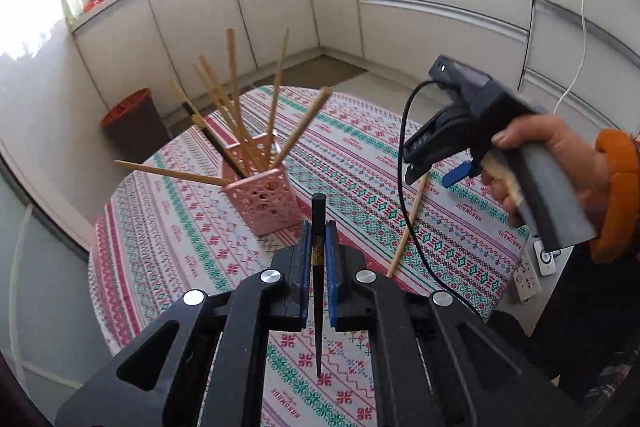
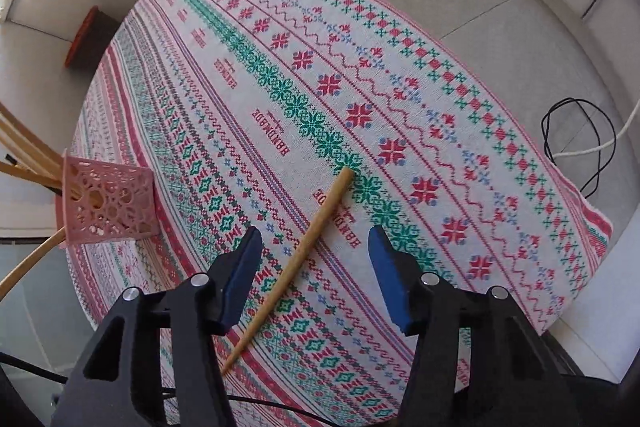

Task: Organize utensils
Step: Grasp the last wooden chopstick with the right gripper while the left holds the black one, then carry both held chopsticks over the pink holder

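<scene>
My left gripper (image 1: pixel 318 237) is shut on a black chopstick (image 1: pixel 318 291), held upright above the round table with its tip pointing down. Just beyond it stands a pink lattice holder (image 1: pixel 266 201) with several wooden chopsticks (image 1: pixel 236 107) fanning out of it. My right gripper (image 2: pixel 314 243) hangs over a single wooden chopstick (image 2: pixel 316 227) that lies on the cloth between its blue pads (image 2: pixel 244 267); the pads stand apart from it. In the left wrist view that right gripper (image 1: pixel 440 167) is held by a hand in an orange sleeve above the same wooden chopstick (image 1: pixel 408 227).
A patterned red, green and white tablecloth (image 2: pixel 280 75) covers the round table. The pink holder (image 2: pixel 108 203) sits near its left edge. A dark bin with a red rim (image 1: pixel 134 125) stands on the floor. Cables (image 2: pixel 576 143) and a power strip (image 1: pixel 528 281) lie beside the table.
</scene>
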{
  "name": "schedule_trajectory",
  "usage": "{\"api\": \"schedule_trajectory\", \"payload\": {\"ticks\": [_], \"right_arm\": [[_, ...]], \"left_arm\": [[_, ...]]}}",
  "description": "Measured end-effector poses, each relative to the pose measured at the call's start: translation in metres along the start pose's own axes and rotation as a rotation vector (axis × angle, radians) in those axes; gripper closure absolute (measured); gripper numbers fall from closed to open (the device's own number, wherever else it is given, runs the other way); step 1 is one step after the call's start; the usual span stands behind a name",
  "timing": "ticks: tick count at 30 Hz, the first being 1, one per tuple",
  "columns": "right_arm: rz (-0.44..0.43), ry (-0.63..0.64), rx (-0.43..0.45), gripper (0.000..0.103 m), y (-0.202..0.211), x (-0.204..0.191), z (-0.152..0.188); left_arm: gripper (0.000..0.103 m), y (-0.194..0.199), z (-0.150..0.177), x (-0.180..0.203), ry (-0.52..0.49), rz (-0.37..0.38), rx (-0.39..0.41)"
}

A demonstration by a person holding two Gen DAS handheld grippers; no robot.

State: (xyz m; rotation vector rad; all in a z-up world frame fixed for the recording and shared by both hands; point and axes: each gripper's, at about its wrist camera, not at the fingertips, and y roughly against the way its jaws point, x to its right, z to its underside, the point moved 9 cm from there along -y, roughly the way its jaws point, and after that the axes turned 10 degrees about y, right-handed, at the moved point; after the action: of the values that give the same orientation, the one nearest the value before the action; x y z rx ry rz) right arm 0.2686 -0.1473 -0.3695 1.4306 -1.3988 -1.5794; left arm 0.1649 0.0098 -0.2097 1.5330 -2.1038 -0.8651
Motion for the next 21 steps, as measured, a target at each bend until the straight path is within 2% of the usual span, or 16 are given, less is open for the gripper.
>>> {"api": "schedule_trajectory", "payload": {"ticks": [3, 5, 6, 8, 11, 14, 21], "right_arm": [[0.066, -0.028, -0.003, 0.046, -0.014, -0.006, -0.001], [0.119, -0.022, 0.001, 0.052, -0.016, -0.013, -0.003], [0.150, -0.013, 0.007, 0.058, -0.017, -0.015, -0.003], [0.227, -0.007, 0.037, 0.088, -0.016, -0.014, -0.003], [0.195, -0.026, 0.080, 0.095, -0.014, -0.014, -0.002], [0.120, -0.009, 0.169, 0.096, 0.003, -0.013, 0.001], [0.003, 0.240, 0.502, 0.096, 0.125, -0.046, 0.026]], "left_arm": [[0.097, 0.022, -0.003, -0.014, 0.043, -0.016, 0.040], [0.097, 0.035, -0.006, -0.021, 0.069, -0.034, 0.060], [0.097, 0.039, -0.009, -0.022, 0.086, -0.037, 0.071], [0.097, 0.051, -0.014, -0.031, 0.122, -0.038, 0.092], [0.097, 0.060, -0.022, -0.038, 0.172, -0.034, 0.120], [0.097, 0.064, -0.029, -0.048, 0.231, -0.011, 0.146], [0.097, 0.080, -0.052, -0.053, 0.364, 0.107, 0.194]]}}
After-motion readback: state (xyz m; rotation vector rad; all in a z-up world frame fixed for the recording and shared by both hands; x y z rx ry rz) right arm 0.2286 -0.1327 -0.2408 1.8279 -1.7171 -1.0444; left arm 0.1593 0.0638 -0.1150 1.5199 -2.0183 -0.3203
